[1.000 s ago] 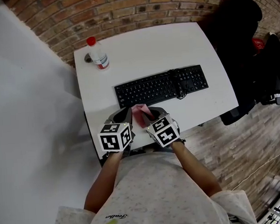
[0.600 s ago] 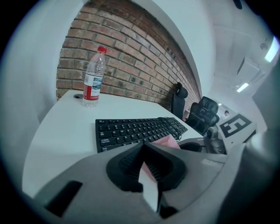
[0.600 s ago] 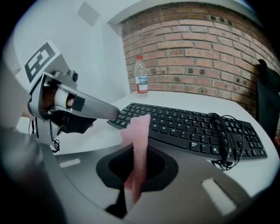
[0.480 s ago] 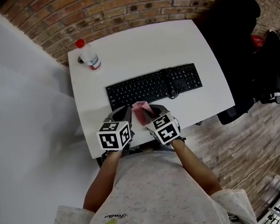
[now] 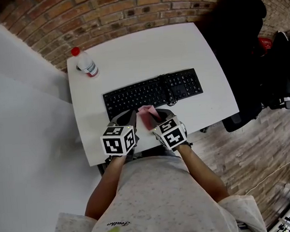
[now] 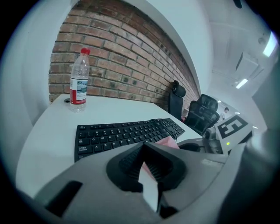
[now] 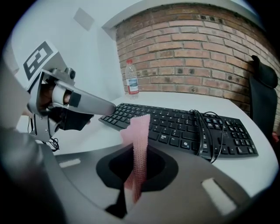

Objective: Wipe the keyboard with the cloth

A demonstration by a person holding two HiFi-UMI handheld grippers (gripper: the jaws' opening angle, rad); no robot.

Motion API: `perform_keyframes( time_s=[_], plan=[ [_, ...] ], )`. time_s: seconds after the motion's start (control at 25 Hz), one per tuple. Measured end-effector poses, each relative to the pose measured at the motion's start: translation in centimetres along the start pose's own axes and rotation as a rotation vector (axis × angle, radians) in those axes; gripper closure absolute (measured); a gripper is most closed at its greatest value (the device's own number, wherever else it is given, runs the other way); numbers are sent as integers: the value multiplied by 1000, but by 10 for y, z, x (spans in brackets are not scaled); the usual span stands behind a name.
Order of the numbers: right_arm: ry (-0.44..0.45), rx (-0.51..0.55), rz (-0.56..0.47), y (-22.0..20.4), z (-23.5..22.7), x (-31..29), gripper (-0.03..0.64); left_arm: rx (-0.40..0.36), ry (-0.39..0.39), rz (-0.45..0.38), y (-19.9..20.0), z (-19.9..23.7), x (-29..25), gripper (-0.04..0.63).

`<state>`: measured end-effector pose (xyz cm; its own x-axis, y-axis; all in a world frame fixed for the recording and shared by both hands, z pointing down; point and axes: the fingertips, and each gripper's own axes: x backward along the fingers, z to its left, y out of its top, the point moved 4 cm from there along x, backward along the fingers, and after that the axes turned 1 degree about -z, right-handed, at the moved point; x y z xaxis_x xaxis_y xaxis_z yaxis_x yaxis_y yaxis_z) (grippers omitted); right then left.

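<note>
Left tongs [image 6: 145, 147]: clenched, tips together with nothing between them; held low over the near edge of the worktop [image 5: 145, 51], pointing at the keyboard [image 5: 153, 91].
Right tongs [image 7: 139, 151]: grasping the cloth [image 7: 139, 131], just beside the left tongs and angled slightly toward them.
Arms: both bare forearms reach forward from the body and draw together; the hands are hidden under the marker cubes.
Cloth: pink, standing upright from the right tongs, above the worktop just short of the keyboard's near edge, apart from the left tongs.
Keyboard: black, lying flat mid-worktop, its cable [image 7: 203, 131] looped over the keys.
Bottle [image 5: 86, 62]: upright with a red cap at the far left corner.
</note>
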<state>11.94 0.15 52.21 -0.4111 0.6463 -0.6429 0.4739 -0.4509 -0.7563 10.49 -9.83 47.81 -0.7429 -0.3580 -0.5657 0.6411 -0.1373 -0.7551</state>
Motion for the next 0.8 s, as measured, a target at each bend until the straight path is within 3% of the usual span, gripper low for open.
perform_keyframes(
  time_s=[0.8],
  plan=[
    [-3, -12, -23, -16, -48, 29, 594, -23, 15, -7, 7, -47, -24, 600]
  ],
)
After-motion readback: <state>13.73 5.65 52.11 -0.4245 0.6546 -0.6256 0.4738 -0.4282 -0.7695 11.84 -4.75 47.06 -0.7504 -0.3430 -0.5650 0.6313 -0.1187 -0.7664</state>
